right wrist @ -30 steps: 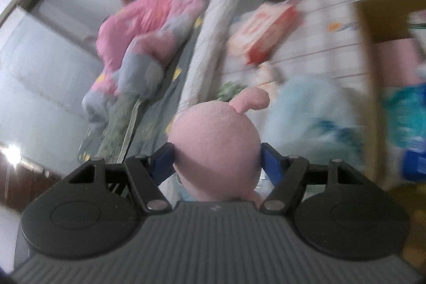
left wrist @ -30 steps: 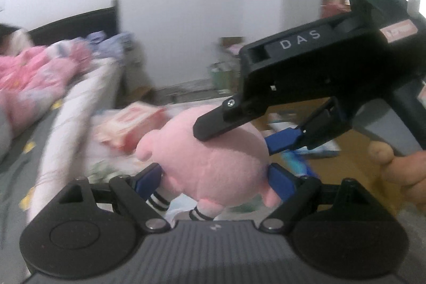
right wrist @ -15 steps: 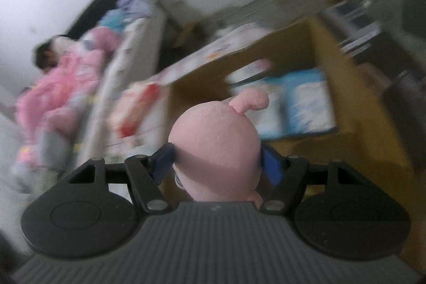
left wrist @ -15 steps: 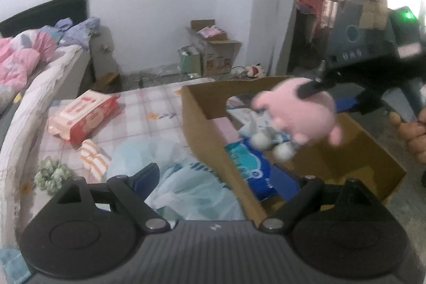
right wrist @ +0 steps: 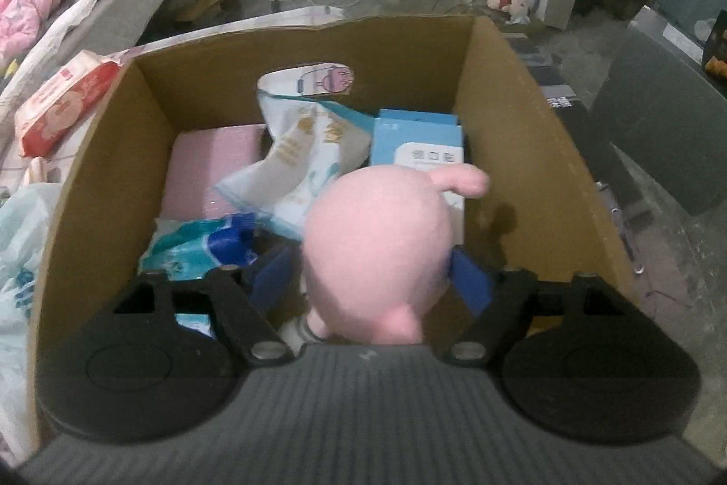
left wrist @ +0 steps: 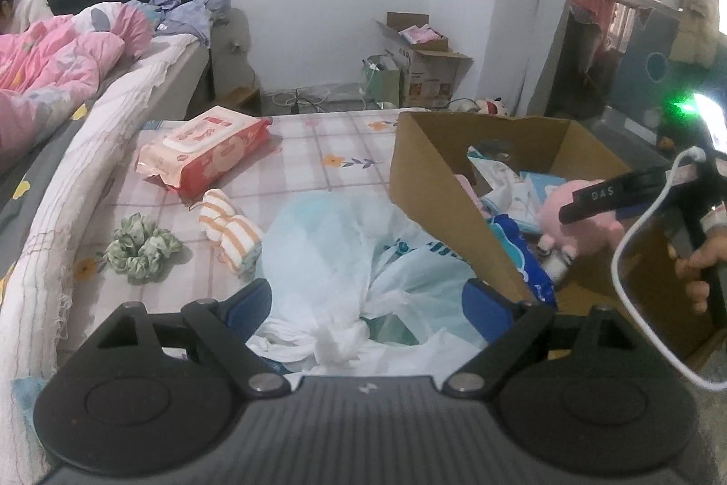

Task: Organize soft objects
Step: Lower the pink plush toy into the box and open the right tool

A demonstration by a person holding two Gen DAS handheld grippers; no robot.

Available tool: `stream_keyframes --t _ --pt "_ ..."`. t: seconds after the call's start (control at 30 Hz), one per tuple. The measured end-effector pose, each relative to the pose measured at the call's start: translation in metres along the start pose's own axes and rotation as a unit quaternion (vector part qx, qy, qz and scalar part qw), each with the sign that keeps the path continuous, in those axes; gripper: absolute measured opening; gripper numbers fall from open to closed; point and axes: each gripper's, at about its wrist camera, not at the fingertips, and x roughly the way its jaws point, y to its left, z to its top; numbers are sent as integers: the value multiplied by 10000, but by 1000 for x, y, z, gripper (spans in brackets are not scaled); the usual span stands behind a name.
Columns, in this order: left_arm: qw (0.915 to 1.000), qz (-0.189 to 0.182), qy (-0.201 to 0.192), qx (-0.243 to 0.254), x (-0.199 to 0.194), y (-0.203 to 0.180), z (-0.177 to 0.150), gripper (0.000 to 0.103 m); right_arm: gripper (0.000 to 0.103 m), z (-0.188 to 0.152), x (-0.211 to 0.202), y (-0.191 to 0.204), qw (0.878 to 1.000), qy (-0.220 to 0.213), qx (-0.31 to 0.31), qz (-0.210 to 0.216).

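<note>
A round pink plush (right wrist: 377, 244) hangs just above the packets inside the brown cardboard box (right wrist: 500, 44). It sits between the blue pads of my right gripper (right wrist: 372, 276), whose jaws are opening; the left pad stands a little off the plush. In the left wrist view the same plush (left wrist: 563, 207) shows low inside the box (left wrist: 436, 185) at the right. My left gripper (left wrist: 368, 303) is open and holds nothing, just above a knotted pale blue plastic bag (left wrist: 327, 248) on the checked sheet.
On the sheet lie a red wipes pack (left wrist: 204, 153), orange-striped socks (left wrist: 229, 226) and a green scrunchie (left wrist: 141, 248). The box holds a blue carton (right wrist: 418, 139) and soft packets. A bed with a pink quilt (left wrist: 54, 62) borders the left.
The right gripper carried the plush from in front of the left gripper over the box and down into it, then its jaws widened. The left gripper dipped toward the plastic bag.
</note>
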Motion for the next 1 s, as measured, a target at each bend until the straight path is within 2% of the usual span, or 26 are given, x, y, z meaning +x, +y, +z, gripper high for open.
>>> stream_keyframes --t 0.2,0.3,0.43,0.53,0.57,0.7,0.87,0.93,1.0 --pt "10000 -57 17 -21 1 1 -2 92 82 -3 -17 -4 9976 51 361 594" --pt "9999 -84 27 -53 1 4 -4 92 81 -5 -21 -5 9981 -107 357 500" --pt "9999 -106 28 -78 -1 5 -7 92 79 -2 -6 -19 9973 -92 627 376" --pt "9999 -113 4 -88 -6 6 -8 92 72 -3 3 -33 9945 9 963 421" --pt "9999 -111 -7 -86 -7 7 -8 92 66 -4 5 -37 9934 39 1044 464" --pt "9999 -104 -25 -123 -11 8 -10 92 62 -8 6 -44 9919 -12 1135 574" --pt "9998 -137 -31 -156 -15 8 -11 92 60 -6 -14 -40 9967 -338 684 277" --pt "9998 -124 -46 -143 -16 8 -11 92 60 -4 -29 -26 9978 -631 61 -218" --pt "9998 -135 -55 -157 -17 8 -11 92 60 -8 -35 -4 9878 -891 -874 -928"
